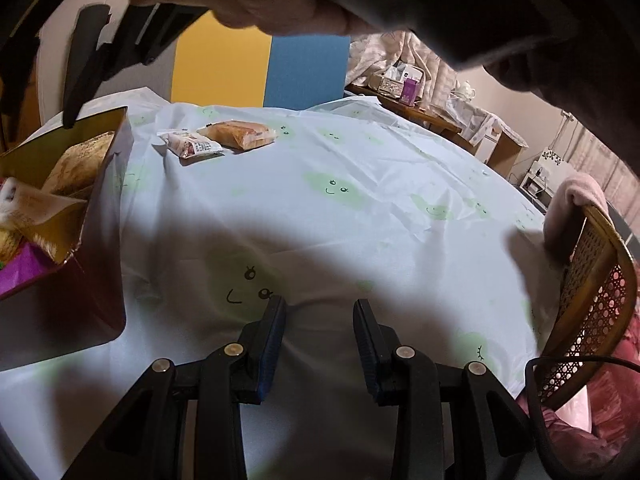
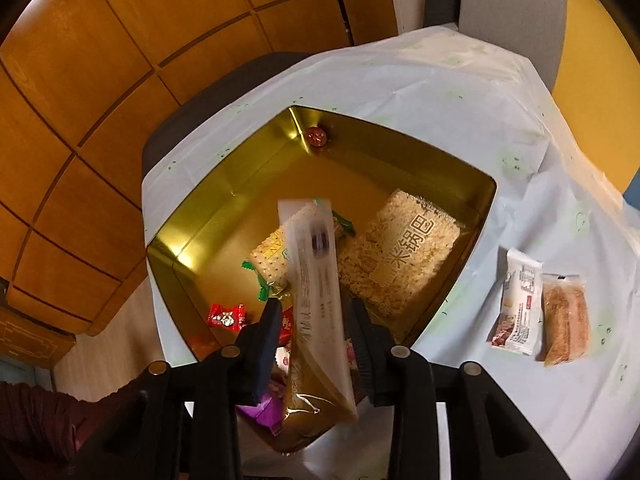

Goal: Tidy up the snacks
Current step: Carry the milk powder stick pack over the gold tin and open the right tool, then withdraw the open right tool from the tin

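A gold-lined tin (image 2: 192,220) with dark red outer walls (image 1: 80,300) stands on the table's left. It holds a rice-cracker pack (image 2: 404,248), a cracker pack (image 2: 270,258), small red candies (image 2: 226,316), a purple packet (image 2: 264,410) and a round brown sweet (image 2: 317,137). My right gripper (image 2: 312,312) hangs over the tin, jaws open, with a clear long snack packet (image 2: 316,292) loose and blurred between them. My left gripper (image 1: 320,312) is open and empty above the tablecloth. A white packet (image 1: 192,145) (image 2: 518,304) and a brown bread packet (image 1: 240,134) (image 2: 566,318) lie on the cloth.
The table wears a pale blue cloth with green faces (image 1: 340,188). A rattan chair (image 1: 592,292) with a pink cloth stands at the right edge. A wooden side table with boxes (image 1: 404,88) stands behind. Wooden wall panels (image 2: 100,80) lie beyond the tin.
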Demonstrator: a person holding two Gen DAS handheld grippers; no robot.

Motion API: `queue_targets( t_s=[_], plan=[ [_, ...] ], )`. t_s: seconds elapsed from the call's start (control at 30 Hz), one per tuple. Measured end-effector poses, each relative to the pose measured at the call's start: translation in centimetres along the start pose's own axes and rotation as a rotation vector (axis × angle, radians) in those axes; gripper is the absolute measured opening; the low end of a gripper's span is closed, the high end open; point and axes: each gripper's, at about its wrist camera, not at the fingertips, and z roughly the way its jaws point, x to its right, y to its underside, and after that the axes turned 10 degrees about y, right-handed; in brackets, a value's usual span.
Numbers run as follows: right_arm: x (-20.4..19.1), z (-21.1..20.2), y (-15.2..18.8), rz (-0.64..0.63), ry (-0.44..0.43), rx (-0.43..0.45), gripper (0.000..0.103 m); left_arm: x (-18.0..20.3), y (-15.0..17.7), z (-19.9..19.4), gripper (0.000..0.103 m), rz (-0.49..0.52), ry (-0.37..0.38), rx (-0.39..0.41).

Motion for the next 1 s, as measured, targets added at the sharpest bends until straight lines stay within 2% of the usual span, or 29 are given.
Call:
queue_targets(
  t_s=[0.23, 0.4, 0.67, 0.8, 1.0],
  plan=[
    [2.7, -2.5, 2.4, 0.058, 0.038, 0.042, 0.038, 0.3, 0.1, 0.1, 0.035, 0.019, -0.018, -0.002],
    [6.2, -4.3, 5.1, 0.127, 0.094, 0.057, 0.038, 0.6, 0.1, 0.2, 0.035, 0.034, -0.035, -0.007],
    [13.0, -5.3, 11.3, 0.248, 0.255, 0.0, 0.038, 0.6, 0.0, 0.3, 0.036, 0.029, -0.044, -0.019],
    [16.4, -5.4, 14.9, 0.293, 0.383, -0.043, 0.038, 0.5, -0.4, 0.4, 0.036, -0.002, -0.045, -0.037],
    [20.1, -5.1, 19.5, 0.383, 0.473, -0.071, 0.038, 1.0, -1.2, 0.9, 0.045, -0.027, -0.056, -0.094]
  ],
)
